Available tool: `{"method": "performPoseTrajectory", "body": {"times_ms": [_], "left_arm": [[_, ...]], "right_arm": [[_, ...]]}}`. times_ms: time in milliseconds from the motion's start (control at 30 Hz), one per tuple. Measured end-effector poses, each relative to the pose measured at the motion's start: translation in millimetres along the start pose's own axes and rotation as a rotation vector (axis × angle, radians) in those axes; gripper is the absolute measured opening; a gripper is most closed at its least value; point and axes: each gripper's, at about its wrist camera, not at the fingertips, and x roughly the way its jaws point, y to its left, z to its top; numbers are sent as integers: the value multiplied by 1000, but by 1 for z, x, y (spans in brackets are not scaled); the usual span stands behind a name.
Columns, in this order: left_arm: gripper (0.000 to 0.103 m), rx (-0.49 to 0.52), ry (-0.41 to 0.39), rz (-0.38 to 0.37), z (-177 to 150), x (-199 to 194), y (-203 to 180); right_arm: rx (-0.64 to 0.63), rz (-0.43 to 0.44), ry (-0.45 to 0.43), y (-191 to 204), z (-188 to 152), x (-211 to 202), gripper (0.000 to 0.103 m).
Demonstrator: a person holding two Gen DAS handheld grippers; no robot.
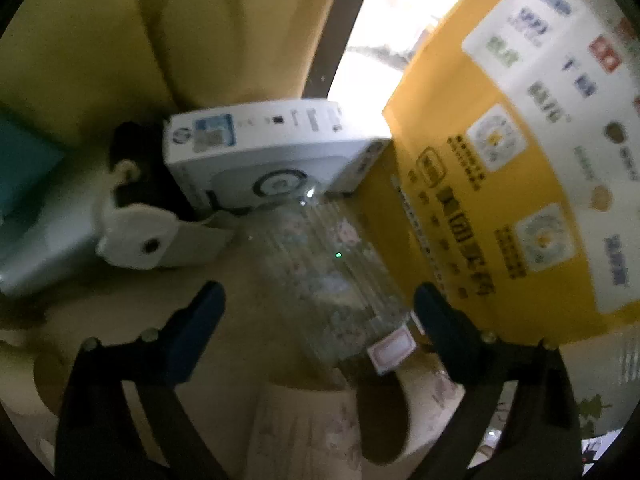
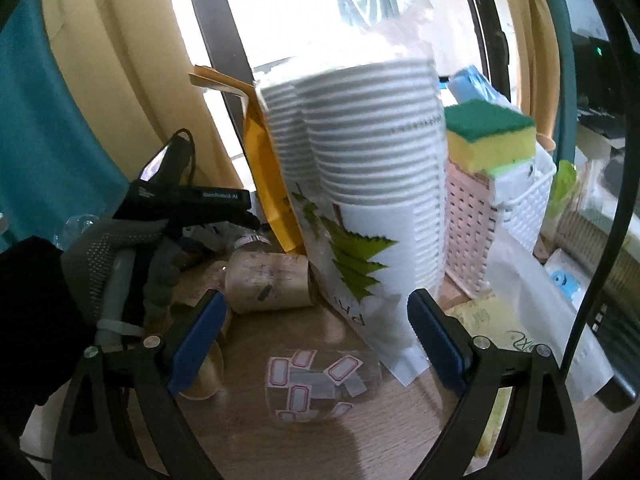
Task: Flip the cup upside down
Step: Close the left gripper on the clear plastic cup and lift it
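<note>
A clear ribbed plastic cup (image 1: 328, 276) with red-bordered stickers lies tilted between the open fingers of my left gripper (image 1: 320, 304), which do not touch it. In the right wrist view a clear stickered cup (image 2: 316, 388) lies on its side on the wooden table (image 2: 400, 432), just in front of my open, empty right gripper (image 2: 316, 320). A beige cup (image 2: 268, 280) lies on its side behind it. The gloved hand holding the left gripper (image 2: 192, 200) shows at the left.
A white box (image 1: 264, 148) and a yellow bag (image 1: 500, 168) crowd the left view. A bagged stack of white paper cups (image 2: 368, 184) stands centre. Baskets (image 2: 500, 216) with a sponge (image 2: 492, 140) stand at the right.
</note>
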Motion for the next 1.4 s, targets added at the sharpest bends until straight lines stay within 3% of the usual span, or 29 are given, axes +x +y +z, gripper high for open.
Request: {"method": "performPoseTrajectory", "body": {"times_ms": [100, 167, 333, 467, 600, 967, 1133, 1400], "left_arm": [[95, 2, 29, 6, 4, 10, 1], [83, -2, 54, -2, 8, 10, 1], [73, 16, 100, -26, 14, 17, 8], [66, 4, 79, -46, 13, 10, 14], [65, 8, 55, -63, 5, -4, 11], [65, 25, -25, -131, -35, -87, 28], [65, 48, -134, -171, -49, -122, 29], [66, 241, -383, -219, -129, -198, 11]], "right_arm": [[3, -5, -1, 3, -2, -2, 94], [6, -5, 0, 4, -2, -2, 94], [-1, 15, 11, 5, -4, 1, 94], [-8, 16, 18, 5, -5, 1, 94], [-16, 12, 24, 5, -3, 0, 94], [-43, 41, 42, 19, -2, -12, 94], [-48, 48, 36, 27, -3, -23, 94], [-49, 83, 30, 38, -15, -55, 94]]}}
